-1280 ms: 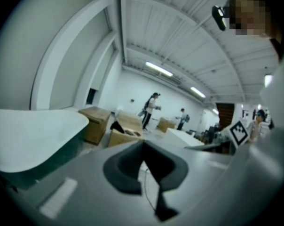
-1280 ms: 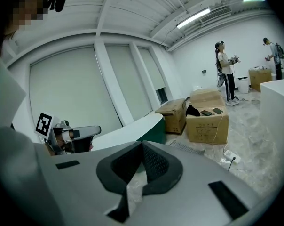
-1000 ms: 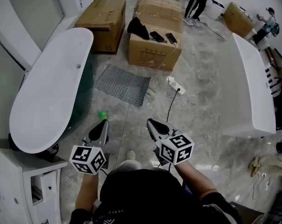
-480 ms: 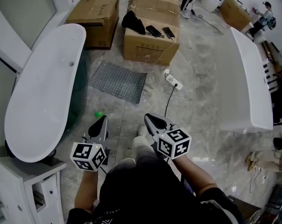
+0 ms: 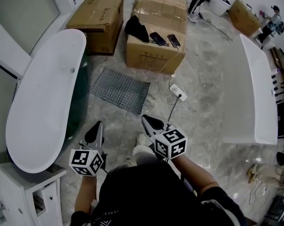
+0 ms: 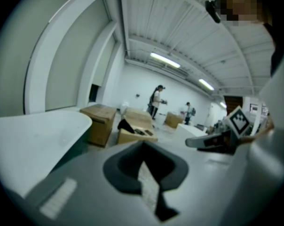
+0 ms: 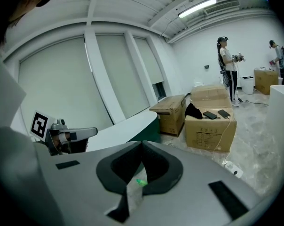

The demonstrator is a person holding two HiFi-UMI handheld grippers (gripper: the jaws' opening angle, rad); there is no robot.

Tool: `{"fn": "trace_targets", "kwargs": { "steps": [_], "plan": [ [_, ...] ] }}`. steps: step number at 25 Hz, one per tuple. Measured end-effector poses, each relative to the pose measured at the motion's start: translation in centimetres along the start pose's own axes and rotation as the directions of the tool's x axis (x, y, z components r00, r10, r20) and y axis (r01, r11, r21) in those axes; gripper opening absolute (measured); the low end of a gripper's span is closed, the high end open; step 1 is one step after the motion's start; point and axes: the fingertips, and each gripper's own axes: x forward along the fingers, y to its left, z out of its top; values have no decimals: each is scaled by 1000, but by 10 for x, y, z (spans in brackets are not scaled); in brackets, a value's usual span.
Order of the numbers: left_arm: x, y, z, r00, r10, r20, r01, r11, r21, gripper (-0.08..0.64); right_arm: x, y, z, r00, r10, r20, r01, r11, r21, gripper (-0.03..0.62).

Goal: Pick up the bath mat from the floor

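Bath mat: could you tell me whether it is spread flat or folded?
Spread flat: the bath mat lies as one full rectangle on the marble floor.

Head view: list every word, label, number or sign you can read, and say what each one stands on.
No text here can be read.
Cardboard box, front face: printed lines, too small to read.
Dark shirt: a curved row of pale letters, too small and blurred to read.
Left marker cube and right marker cube: black-and-white square patterns, no words.
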Motion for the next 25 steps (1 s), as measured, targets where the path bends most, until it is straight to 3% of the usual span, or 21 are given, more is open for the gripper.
{"fn": "trace_targets", "kwargs": {
  "steps": [9, 14, 19, 25],
  "plan": [
    [78, -14, 21, 1000, -17, 7, 17, 998, -60, 5, 26, -67, 16, 1000, 10, -30, -10, 1000, -4, 0],
    [108, -30, 13, 997, -71, -27, 70, 997, -42, 5, 33, -95, 13, 999, -2, -38, 3, 1000, 26, 0],
    [137, -30, 2, 997, -64, -51, 64, 998, -6, 5, 45, -119, 4, 998, -23, -63, 26, 998, 50, 2],
    [169, -17, -27, 989, -110, -102, 102, 992, -77, 5, 71, -136, -12, 995, -50, -90, 55, 997, 59, 17]
  ]
}}
